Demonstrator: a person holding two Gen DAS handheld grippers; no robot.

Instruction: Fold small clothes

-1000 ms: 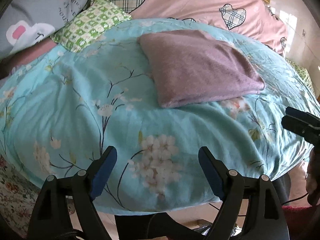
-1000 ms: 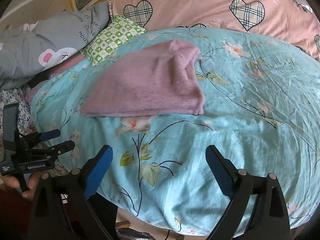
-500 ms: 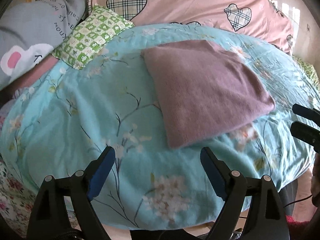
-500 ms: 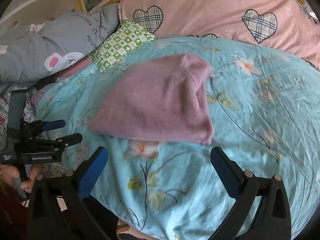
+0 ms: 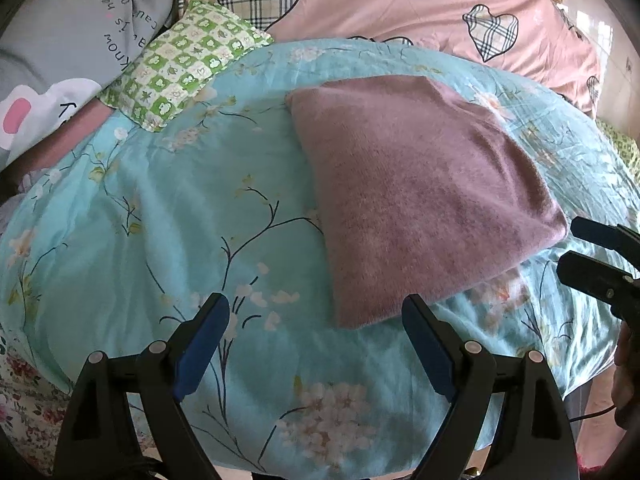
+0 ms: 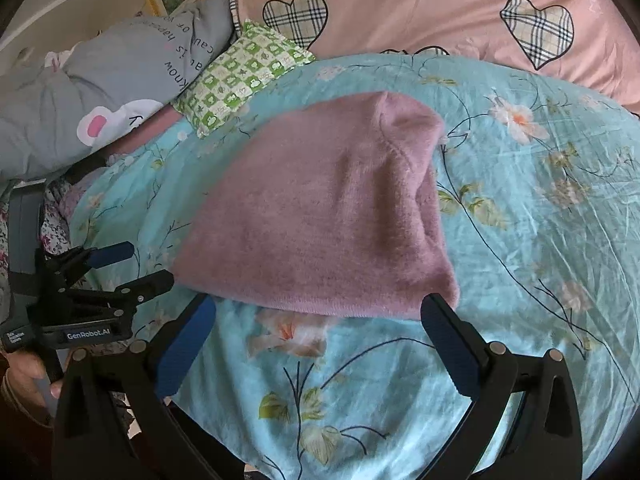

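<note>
Bed scene, seen from its near edge. A turquoise floral quilt (image 5: 168,240) covers most of the bed; behind it lies a pink cover with plaid hearts (image 5: 400,4), to the far left a grey cushion with lettering (image 6: 104,92), and beside that a small green checked pillow (image 5: 188,68) resting on the quilt's far left corner. The folded mauve garment (image 6: 328,216) lies flat on the quilt, right of centre in the left wrist view, its near hem close to the bed's front edge. The left gripper (image 5: 316,340) hangs above the quilt with jaws wide apart and nothing between them, its right finger just in front of the garment's near corner. The right gripper (image 6: 320,336) likewise stands fully spread and empty, its fingertips at the garment's near hem, contact not discernible. A hand (image 6: 24,376) grasps the left gripper's handle
</note>
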